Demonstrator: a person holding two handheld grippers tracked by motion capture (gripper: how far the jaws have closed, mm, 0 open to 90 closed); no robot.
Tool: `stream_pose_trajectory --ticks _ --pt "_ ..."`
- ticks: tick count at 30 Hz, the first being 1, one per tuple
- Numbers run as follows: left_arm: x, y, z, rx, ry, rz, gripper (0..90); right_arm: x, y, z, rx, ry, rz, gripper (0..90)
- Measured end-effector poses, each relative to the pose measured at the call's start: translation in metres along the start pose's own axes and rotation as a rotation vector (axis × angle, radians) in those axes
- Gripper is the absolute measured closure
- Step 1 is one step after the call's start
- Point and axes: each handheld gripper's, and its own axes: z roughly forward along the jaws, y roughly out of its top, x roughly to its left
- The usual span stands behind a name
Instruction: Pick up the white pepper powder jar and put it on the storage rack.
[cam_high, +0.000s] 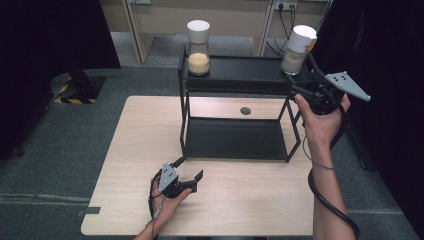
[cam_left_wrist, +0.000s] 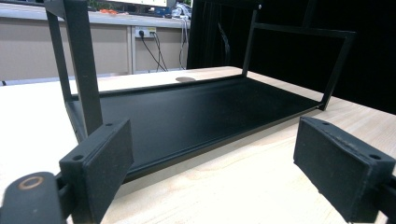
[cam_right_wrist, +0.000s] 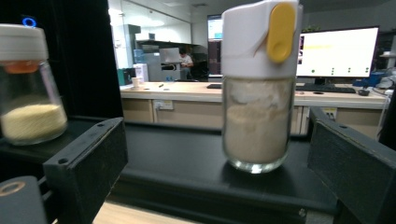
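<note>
A black two-tier rack (cam_high: 235, 80) stands on the wooden table (cam_high: 140, 130). Its top shelf carries two glass jars. The left jar (cam_high: 198, 47) has a white lid and yellow grains; it also appears at the left edge as the grain jar (cam_right_wrist: 28, 88). The right jar (cam_high: 299, 50) has a white lid with a yellow tab and pale powder. My right gripper (cam_high: 299, 75) is open at the top shelf's right end, and the powder jar (cam_right_wrist: 258, 93) stands upright just ahead between its jaws, untouched. My left gripper (cam_high: 190, 169) rests open and empty on the table before the rack's lower shelf (cam_left_wrist: 201, 112).
A round grommet (cam_high: 245, 110) sits in the table behind the rack. Rack posts (cam_left_wrist: 84, 65) rise close to my left gripper (cam_left_wrist: 215, 158). Desks, monitors (cam_right_wrist: 338, 51) and wall sockets lie beyond the table. Dark curtains flank both sides.
</note>
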Motion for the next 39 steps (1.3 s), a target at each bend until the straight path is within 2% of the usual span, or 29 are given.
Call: stream_pose_trajectory --ticks 3,6,11,30,39 --pt "0.0 0.0 0.0 0.002 0.001 0.0 11.4 0.003 -0.01 -0.009 0.002 0.012 -0.002 5.2" --pt "-0.001 0.001 0.0 0.003 0.002 0.004 11.6 0.008 -0.029 -0.02 -0.002 0.013 0.011 5.2" --pt "0.0 0.0 0.0 -0.001 0.001 0.002 11.5 0.013 -0.046 -0.029 0.002 0.024 0.007 5.2" --pt "-0.002 -0.001 0.0 -0.003 0.004 0.015 11.6 0.023 -0.081 -0.046 0.049 0.048 -0.026 5.2" --pt "-0.001 0.0 0.0 0.001 0.003 0.012 11.5 0.027 -0.109 -0.056 0.085 0.063 -0.022 5.0"
